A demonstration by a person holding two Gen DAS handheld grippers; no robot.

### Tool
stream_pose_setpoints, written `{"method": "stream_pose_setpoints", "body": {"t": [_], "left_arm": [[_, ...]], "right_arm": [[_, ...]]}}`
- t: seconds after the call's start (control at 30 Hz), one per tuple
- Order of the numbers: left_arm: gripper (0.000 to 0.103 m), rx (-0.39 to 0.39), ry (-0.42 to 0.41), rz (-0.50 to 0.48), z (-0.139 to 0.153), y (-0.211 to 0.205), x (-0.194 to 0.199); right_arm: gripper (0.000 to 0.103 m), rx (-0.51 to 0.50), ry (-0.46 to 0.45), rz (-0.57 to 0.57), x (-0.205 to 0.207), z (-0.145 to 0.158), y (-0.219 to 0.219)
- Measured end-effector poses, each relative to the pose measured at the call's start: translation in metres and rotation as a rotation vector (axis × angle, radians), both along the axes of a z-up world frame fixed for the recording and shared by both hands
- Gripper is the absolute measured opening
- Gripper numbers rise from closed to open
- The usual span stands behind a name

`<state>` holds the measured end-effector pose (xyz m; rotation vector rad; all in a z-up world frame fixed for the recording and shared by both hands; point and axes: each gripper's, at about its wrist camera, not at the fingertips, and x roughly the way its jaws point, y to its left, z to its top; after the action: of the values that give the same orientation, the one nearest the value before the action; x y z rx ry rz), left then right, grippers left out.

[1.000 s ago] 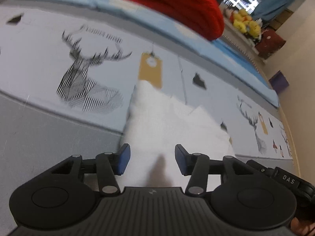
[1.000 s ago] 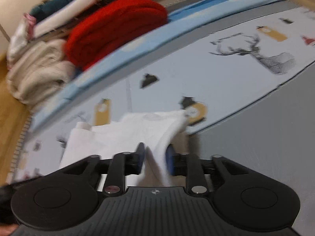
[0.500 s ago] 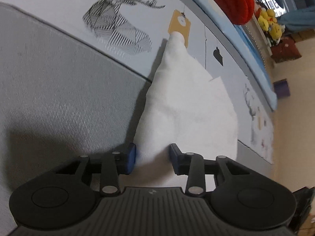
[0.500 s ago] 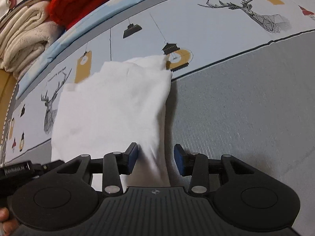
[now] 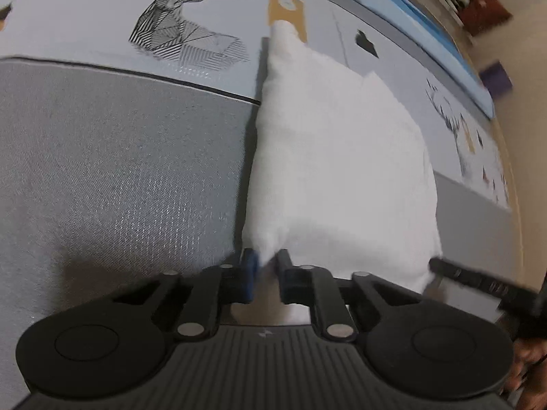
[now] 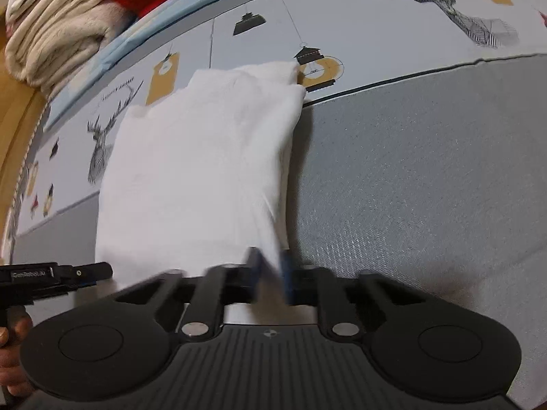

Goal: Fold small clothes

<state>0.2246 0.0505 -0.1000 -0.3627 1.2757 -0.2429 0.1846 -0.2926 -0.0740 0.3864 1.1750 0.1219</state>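
A small white garment (image 5: 342,157) lies flat on a printed mat, its near edge toward me. My left gripper (image 5: 266,256) is at the near left corner, its jaws closing with the cloth pinched between the blue pads. In the right wrist view the same white garment (image 6: 198,157) stretches away, and my right gripper (image 6: 270,256) is shut on its near right corner. Each gripper's black tip shows in the other's view: the right gripper's tip (image 5: 478,283) and the left gripper's tip (image 6: 51,276). A hand holds each one.
The mat has a grey woven band (image 5: 119,177) near me and a pale band with deer and lantern prints (image 6: 444,7) beyond. Folded cream and red clothes (image 6: 58,34) are stacked at the mat's far edge. Wooden floor (image 6: 13,109) lies at the left.
Both grippers have tipped down and come in over the garment's near edge. Their jaws, apart around the cloth before, have drawn together on its two near corners.
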Motion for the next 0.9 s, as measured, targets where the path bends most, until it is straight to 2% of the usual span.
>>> {"method": "stream_pose_setpoints", "body": {"t": [0.1,0.13,0.17,0.23,0.3,0.33,0.37,0.4,0.43,0.5,0.53,0.57,0.6,0.7,0.77,0.83,0.87,0.9], "left_arm": [[0.013,0.053,-0.006,-0.031,0.002,-0.004,-0.009],[0.018,0.090,-0.012,-0.047,0.005,-0.007,-0.013],[0.024,0.133,-0.030,-0.076,0.009,-0.011,-0.018],[0.027,0.266,-0.109,-0.146,0.026,-0.020,-0.032],[0.044,0.382,-0.217,-0.173,0.049,-0.024,-0.050],[0.065,0.409,-0.274,-0.162,0.063,-0.024,-0.060],[0.079,0.418,-0.335,-0.142,0.077,-0.022,-0.072],[0.083,0.418,-0.385,-0.125,0.088,-0.021,-0.083],[0.085,0.419,-0.447,-0.104,0.102,-0.020,-0.097],[0.088,0.417,-0.535,-0.066,0.122,-0.025,-0.119],[0.094,0.407,-0.573,-0.048,0.131,-0.026,-0.132],[0.102,0.390,-0.609,-0.032,0.138,-0.030,-0.145],[0.103,0.376,-0.641,-0.017,0.143,-0.032,-0.159],[0.103,0.368,-0.712,0.009,0.151,-0.046,-0.202],[0.103,0.363,-0.747,0.018,0.148,-0.057,-0.228],[0.103,0.388,-0.805,0.014,0.136,-0.068,-0.251],[0.103,0.401,-0.809,-0.004,0.125,-0.074,-0.258],[0.103,0.405,-0.756,-0.040,0.116,-0.080,-0.256]], "right_arm": [[0.004,-0.021,-0.035,-0.020,-0.007,0.008,-0.003],[0.004,-0.028,-0.039,-0.029,-0.008,0.009,-0.004],[0.004,-0.050,-0.042,-0.041,-0.011,0.011,-0.005],[0.008,-0.153,-0.056,-0.072,-0.017,0.017,-0.006],[0.008,-0.253,-0.100,-0.062,-0.028,0.029,-0.006],[0.008,-0.276,-0.138,-0.058,-0.034,0.036,-0.006],[0.010,-0.295,-0.199,-0.052,-0.041,0.048,-0.004],[0.021,-0.309,-0.274,-0.038,-0.051,0.061,-0.002],[0.041,-0.330,-0.350,-0.024,-0.061,0.075,0.001],[0.066,-0.375,-0.487,-0.019,-0.085,0.099,0.006],[0.072,-0.384,-0.556,-0.026,-0.101,0.110,0.008],[0.072,-0.378,-0.602,-0.028,-0.114,0.119,0.010],[0.073,-0.367,-0.630,-0.029,-0.124,0.125,0.008],[0.082,-0.347,-0.692,-0.043,-0.164,0.136,0.012],[0.082,-0.357,-0.712,-0.055,-0.188,0.138,0.017],[0.083,-0.335,-0.717,-0.053,-0.205,0.136,0.020],[0.083,-0.321,-0.711,-0.052,-0.211,0.134,0.023],[0.083,-0.314,-0.699,-0.052,-0.215,0.131,0.025]]}}
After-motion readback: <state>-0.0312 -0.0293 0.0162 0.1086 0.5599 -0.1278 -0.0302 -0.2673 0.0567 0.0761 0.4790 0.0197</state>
